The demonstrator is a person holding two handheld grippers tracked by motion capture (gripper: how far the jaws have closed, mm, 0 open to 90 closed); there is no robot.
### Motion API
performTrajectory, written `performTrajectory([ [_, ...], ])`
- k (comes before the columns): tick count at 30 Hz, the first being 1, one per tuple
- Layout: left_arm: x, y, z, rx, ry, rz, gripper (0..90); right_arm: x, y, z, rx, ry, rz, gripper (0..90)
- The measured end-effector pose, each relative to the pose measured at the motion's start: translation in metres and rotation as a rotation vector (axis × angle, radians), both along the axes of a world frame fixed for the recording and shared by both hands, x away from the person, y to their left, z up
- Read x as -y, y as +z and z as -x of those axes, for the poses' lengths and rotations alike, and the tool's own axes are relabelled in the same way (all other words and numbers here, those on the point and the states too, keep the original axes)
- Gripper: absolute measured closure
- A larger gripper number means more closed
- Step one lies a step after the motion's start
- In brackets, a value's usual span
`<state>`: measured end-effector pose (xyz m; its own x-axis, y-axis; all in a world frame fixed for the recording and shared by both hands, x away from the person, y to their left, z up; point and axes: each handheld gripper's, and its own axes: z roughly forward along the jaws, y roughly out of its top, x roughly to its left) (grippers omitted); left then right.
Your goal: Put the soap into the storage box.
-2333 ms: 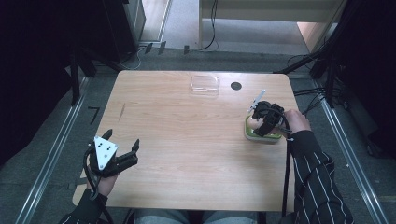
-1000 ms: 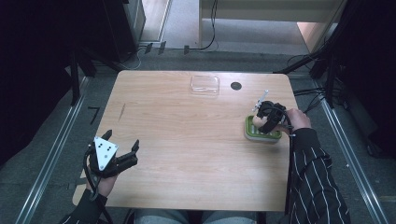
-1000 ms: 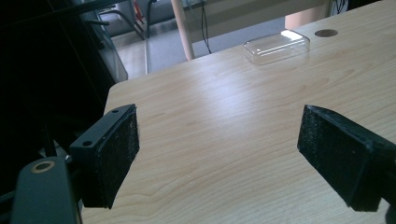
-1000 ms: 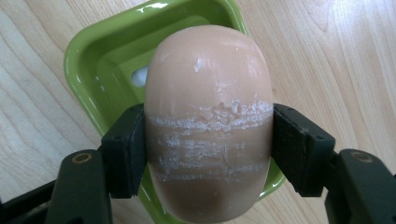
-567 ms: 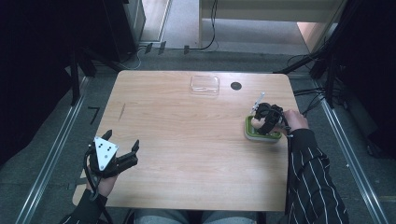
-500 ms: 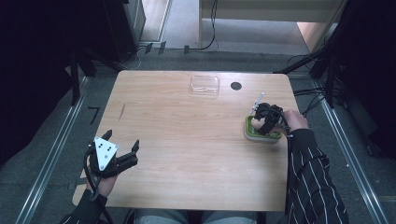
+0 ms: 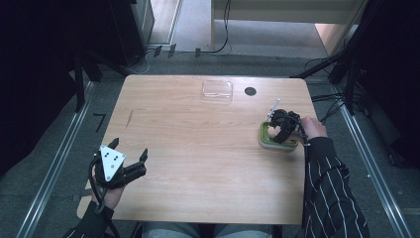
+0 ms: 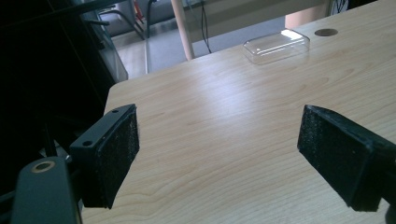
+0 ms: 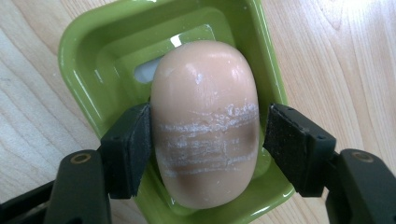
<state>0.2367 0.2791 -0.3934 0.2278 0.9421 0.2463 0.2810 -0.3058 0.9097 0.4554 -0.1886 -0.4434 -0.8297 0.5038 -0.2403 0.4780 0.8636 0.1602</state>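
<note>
1. In the high view, a rectangular pale wooden table (image 7: 198,163) with rounded corners is filling the middle of the scene. The right gripper (image 7: 282,130) is hanging over a green soap dish (image 7: 264,138) near the table's right edge, held by a hand in a striped sleeve (image 7: 329,193). The left gripper (image 7: 130,161) is resting at the front left corner, a grey three-cornered plate on top, its jaws standing wide apart with nothing between them. A clear plastic lid (image 7: 217,90) is lying near the far edge, just beside a dark round hole (image 7: 250,91). No writing is showing anywhere. Compared with the earlier frames, both hands are staying where they were.

2. In the left gripper view, two black jaws faced with rough, felt-like pads (image 8: 122,149) are standing far apart over bare wood grain. The glossy lid (image 8: 276,45) is sitting well beyond them.

3. In the right gripper view, a smooth, oval, peach-coloured soap bar (image 9: 205,121), streaked with white scuffs and one brownish band, is lying in the glossy square dish (image 9: 84,60). The jaws are closing round its middle: the left pad is touching it, the right is looking a sliver apart. The bar bears no readable stamp.
</note>
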Motion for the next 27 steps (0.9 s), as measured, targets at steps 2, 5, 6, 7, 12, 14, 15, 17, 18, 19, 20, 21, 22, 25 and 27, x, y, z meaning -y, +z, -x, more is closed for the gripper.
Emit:
performTrajectory([
  [2,0.0,0.0,0.0,0.0,0.0,0.0,13.3,0.0,0.0,0.0,0.001,-0.002,-0.002,33.2],
  [5,0.0,0.0,0.0,0.001,0.002,0.0,13.2,0.001,0.001,0.001,0.001,-0.01,-0.001,32.8],
  [6,0.0,0.0,0.0,0.0,0.0,0.0,13.3,0.001,0.002,0.001,0.002,-0.007,-0.003,32.5],
  [7,0.0,0.0,0.0,0.0,0.0,-0.001,13.2,0.002,0.003,0.001,0.002,-0.009,-0.003,32.2],
  [12,0.0,0.0,0.0,0.002,0.0,0.0,13.2,0.004,0.008,0.002,0.01,-0.038,-0.02,28.7],
  [14,0.0,0.0,0.0,0.002,-0.002,-0.003,13.2,0.005,0.01,0.003,0.01,-0.059,-0.028,27.2],
  [15,0.0,0.0,0.0,0.001,-0.001,-0.005,13.3,0.005,0.011,0.003,-0.006,-0.082,-0.059,24.7],
  [17,0.001,0.0,0.0,0.001,-0.002,-0.004,13.2,0.006,0.012,0.003,-0.012,-0.103,-0.074,23.2],
  [18,0.001,0.0,0.0,0.001,-0.005,-0.003,13.2,0.006,0.013,0.002,-0.017,-0.125,-0.09,23.0],
  [19,0.001,0.0,0.0,0.0,-0.007,-0.004,13.2,0.007,0.014,0.002,-0.024,-0.143,-0.104,22.4],
  [20,0.001,0.0,0.0,0.0,-0.008,-0.005,13.2,0.008,0.015,0.003,-0.024,-0.154,-0.119,20.9],
  [21,0.001,0.0,0.0,0.0,-0.008,-0.005,13.2,0.007,0.016,0.003,-0.026,-0.17,-0.126,19.3],
  [22,0.001,0.001,0.0,0.001,-0.009,-0.007,13.2,0.007,0.016,0.004,-0.033,-0.181,-0.129,17.6],
  [25,0.002,0.001,0.0,0.0,-0.011,-0.008,13.3,0.007,0.019,0.006,-0.044,-0.202,-0.148,13.9],
  [27,0.002,0.001,0.0,0.002,-0.012,-0.007,13.2,0.006,0.02,0.008,-0.047,-0.21,-0.156,13.2],
])
